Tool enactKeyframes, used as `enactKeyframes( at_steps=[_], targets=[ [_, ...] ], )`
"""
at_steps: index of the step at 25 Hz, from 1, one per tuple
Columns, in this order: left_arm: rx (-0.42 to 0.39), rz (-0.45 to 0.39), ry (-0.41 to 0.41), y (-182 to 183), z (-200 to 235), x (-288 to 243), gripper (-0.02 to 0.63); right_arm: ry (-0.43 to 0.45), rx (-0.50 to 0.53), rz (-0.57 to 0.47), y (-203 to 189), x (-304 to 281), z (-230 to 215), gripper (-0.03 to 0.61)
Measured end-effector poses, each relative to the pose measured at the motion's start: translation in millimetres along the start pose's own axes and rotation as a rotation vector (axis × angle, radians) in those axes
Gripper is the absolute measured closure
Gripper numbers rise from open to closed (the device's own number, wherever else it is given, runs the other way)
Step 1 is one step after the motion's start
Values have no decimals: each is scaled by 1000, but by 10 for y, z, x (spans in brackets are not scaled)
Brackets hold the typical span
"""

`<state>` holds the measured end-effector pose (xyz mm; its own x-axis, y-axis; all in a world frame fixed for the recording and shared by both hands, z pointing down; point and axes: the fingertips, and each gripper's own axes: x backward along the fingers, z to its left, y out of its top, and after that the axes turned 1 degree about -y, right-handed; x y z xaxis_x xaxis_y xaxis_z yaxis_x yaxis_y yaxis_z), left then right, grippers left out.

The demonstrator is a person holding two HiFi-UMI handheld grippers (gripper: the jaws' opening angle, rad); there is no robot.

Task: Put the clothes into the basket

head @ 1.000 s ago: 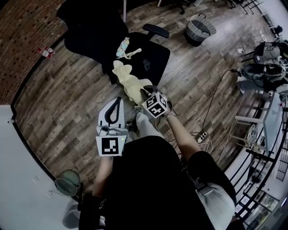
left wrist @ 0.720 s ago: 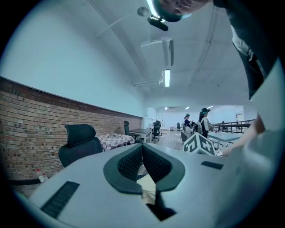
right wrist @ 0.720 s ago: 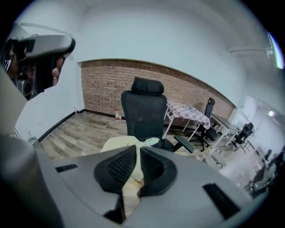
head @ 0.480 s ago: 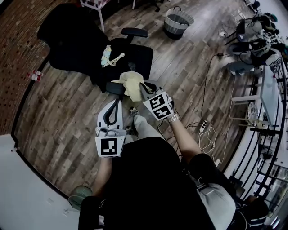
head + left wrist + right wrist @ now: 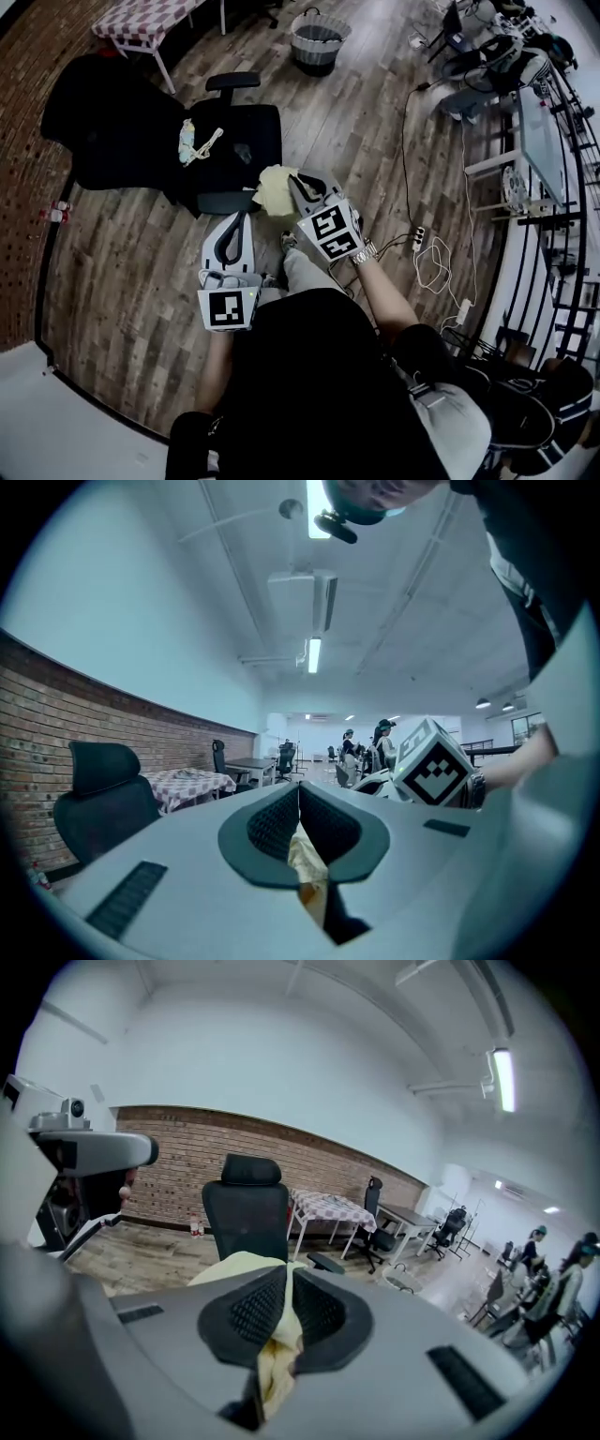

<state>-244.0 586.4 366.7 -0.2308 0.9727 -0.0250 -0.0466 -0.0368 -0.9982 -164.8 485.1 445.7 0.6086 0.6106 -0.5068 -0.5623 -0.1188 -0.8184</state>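
A pale yellow garment [image 5: 274, 190] hangs bunched from my right gripper [image 5: 294, 187], whose jaws are shut on it in front of the person's body. In the right gripper view the yellow garment [image 5: 240, 1265] bulges past the pads and fills the gap below them. My left gripper [image 5: 241, 217] is beside it on the left, pointing level with its jaws shut [image 5: 298, 794]; a pale scrap shows under the pads and I cannot tell what it is. The grey woven basket [image 5: 318, 39] stands on the wooden floor at the top of the head view, well beyond both grippers.
A black office chair [image 5: 239, 141] stands just ahead with a light blue and white garment [image 5: 193, 141] on its seat. A table with a checked cloth [image 5: 145, 15] is at the far left. Cables and a power strip [image 5: 418, 238] lie on the right, with desks [image 5: 530, 122] beyond.
The right gripper has lifted the yellow garment off the chair; it now hangs bunched and clear of the seat. The view has swung, so the basket now sits nearer the top centre.
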Motion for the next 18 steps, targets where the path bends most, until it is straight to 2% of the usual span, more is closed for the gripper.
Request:
enactKeyframes(
  at_steps=[8,18],
  targets=[
    [-20,1,-147,36,-383,-418,600,-147,-86,-2,-209,389,-536,554],
    [-58,24,-331,4,-1281,-1100,600,-289,-210,-18,-693,957,-1304,554]
  ],
)
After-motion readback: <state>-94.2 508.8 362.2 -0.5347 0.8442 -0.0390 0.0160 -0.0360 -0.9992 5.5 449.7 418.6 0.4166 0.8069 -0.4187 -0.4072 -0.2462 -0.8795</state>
